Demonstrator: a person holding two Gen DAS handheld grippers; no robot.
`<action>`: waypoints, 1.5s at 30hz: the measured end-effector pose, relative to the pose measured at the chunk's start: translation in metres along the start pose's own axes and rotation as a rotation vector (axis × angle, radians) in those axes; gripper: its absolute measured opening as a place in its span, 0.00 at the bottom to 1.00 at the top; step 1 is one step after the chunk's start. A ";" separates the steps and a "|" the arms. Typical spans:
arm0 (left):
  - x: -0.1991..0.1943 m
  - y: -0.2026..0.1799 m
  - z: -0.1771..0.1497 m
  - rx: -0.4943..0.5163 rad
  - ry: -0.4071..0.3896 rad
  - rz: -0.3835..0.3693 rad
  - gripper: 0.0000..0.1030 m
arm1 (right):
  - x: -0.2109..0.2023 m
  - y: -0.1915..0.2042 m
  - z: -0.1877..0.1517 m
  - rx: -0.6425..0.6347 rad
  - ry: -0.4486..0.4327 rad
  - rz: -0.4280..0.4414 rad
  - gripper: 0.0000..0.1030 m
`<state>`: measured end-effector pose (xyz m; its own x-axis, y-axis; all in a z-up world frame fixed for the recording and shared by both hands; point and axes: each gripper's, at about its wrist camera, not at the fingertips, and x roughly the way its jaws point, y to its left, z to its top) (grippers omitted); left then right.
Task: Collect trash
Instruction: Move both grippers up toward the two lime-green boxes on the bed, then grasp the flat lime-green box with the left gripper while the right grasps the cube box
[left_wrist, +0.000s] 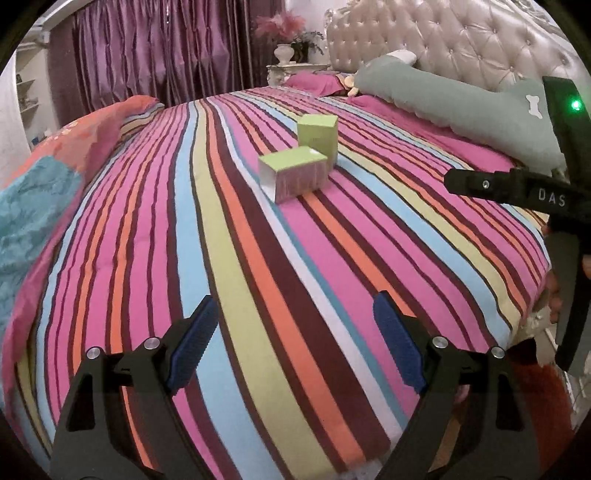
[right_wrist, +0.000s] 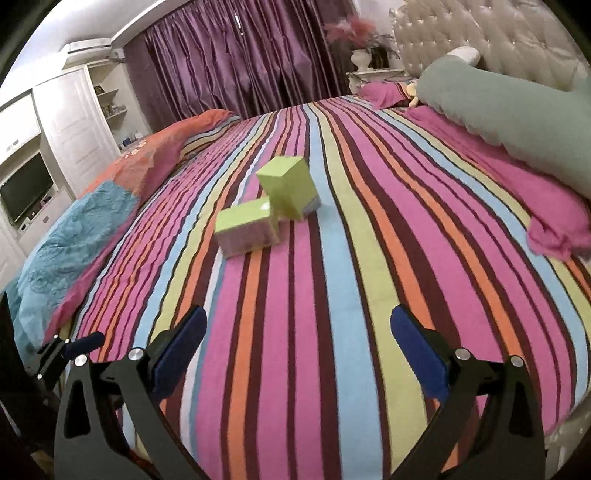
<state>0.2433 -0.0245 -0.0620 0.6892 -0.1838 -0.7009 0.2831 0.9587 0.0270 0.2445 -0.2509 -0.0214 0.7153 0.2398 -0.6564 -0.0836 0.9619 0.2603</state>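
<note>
Two green boxes rest on the striped bedspread (left_wrist: 229, 258) in the middle of the bed. One box stands upright (left_wrist: 318, 136) (right_wrist: 288, 186); the other lies flat (left_wrist: 293, 172) (right_wrist: 246, 230) in front of it, touching it. My left gripper (left_wrist: 295, 325) hovers over the near part of the bed, open, with nothing between its blue pads. My right gripper (right_wrist: 298, 343) is likewise open and empty, well short of the boxes. The right gripper's black body (left_wrist: 517, 188) shows at the right edge of the left wrist view, and a fingertip of the left gripper (right_wrist: 83, 341) shows at lower left of the right wrist view.
A grey-green bolster pillow (left_wrist: 443, 99) (right_wrist: 517, 118) lies along the tufted headboard (left_wrist: 461, 40). A folded orange and blue quilt (left_wrist: 55, 173) (right_wrist: 92, 221) lies on the left. Purple curtains, a nightstand with a vase (left_wrist: 286, 55) and white cabinets with a television (right_wrist: 26, 190) stand beyond.
</note>
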 end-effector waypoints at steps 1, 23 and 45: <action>0.005 0.002 0.006 0.005 -0.004 0.000 0.81 | 0.004 -0.002 0.005 -0.003 -0.001 -0.004 0.93; 0.111 0.026 0.087 0.116 0.022 -0.036 0.81 | 0.100 -0.002 0.084 -0.169 0.035 -0.007 0.93; 0.183 0.031 0.136 0.212 0.044 -0.144 0.81 | 0.181 0.015 0.123 -0.350 0.078 0.017 0.93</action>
<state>0.4685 -0.0582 -0.0923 0.6036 -0.3011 -0.7383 0.5130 0.8555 0.0705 0.4580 -0.2090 -0.0492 0.6581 0.2526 -0.7093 -0.3373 0.9411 0.0221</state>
